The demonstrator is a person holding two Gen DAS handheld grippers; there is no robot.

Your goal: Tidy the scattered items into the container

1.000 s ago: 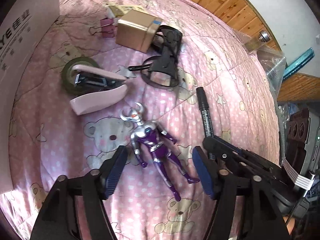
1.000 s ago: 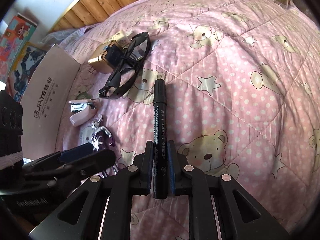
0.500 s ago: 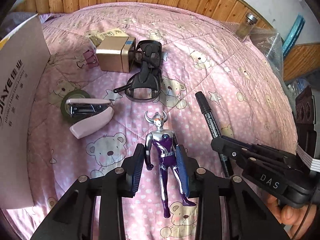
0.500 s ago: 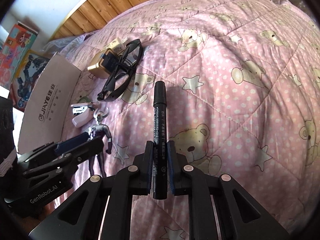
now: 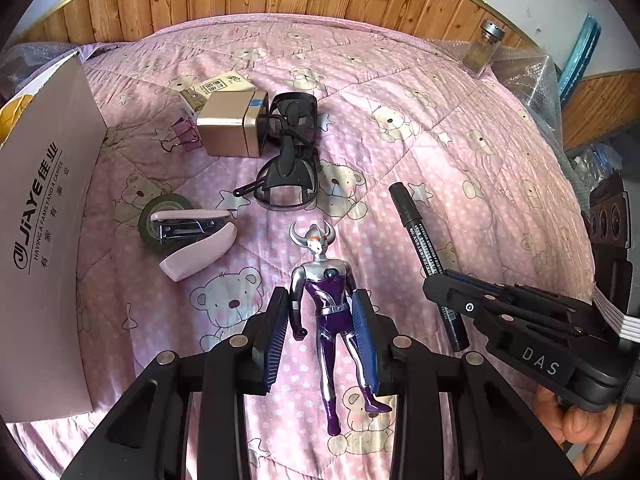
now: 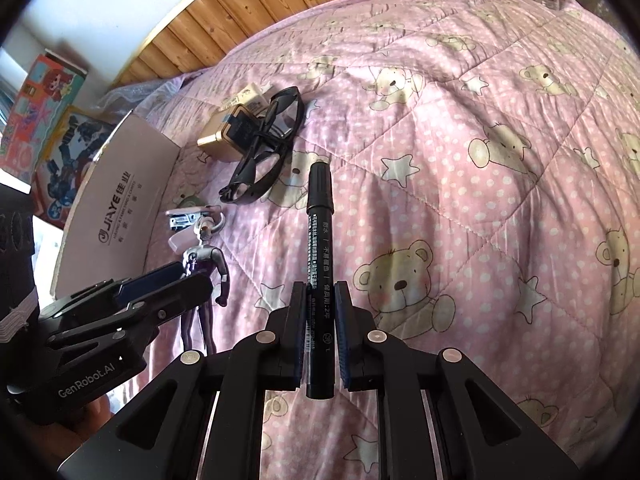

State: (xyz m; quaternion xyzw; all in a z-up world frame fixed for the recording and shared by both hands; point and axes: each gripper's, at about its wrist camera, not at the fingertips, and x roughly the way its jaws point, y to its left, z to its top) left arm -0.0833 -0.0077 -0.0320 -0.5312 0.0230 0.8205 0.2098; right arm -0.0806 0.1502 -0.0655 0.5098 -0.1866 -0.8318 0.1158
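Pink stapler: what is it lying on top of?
The pink stapler rests partly on a roll of tape, whose ring shows behind and left of it. The stapler hides the roll's near side and most of its centre; the rest lies on the quilt.

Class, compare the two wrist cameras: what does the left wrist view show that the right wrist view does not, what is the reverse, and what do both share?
Only the left wrist view shows the pink binder clip and the glass jar with a metal lid.

Only the right wrist view shows the colourful toy boxes behind the container.

Both show the silver-and-purple toy figure between the left gripper pads, the black marker pen clamped in the right gripper, the black sunglasses, the gold box, the pink stapler and the white cardboard box.
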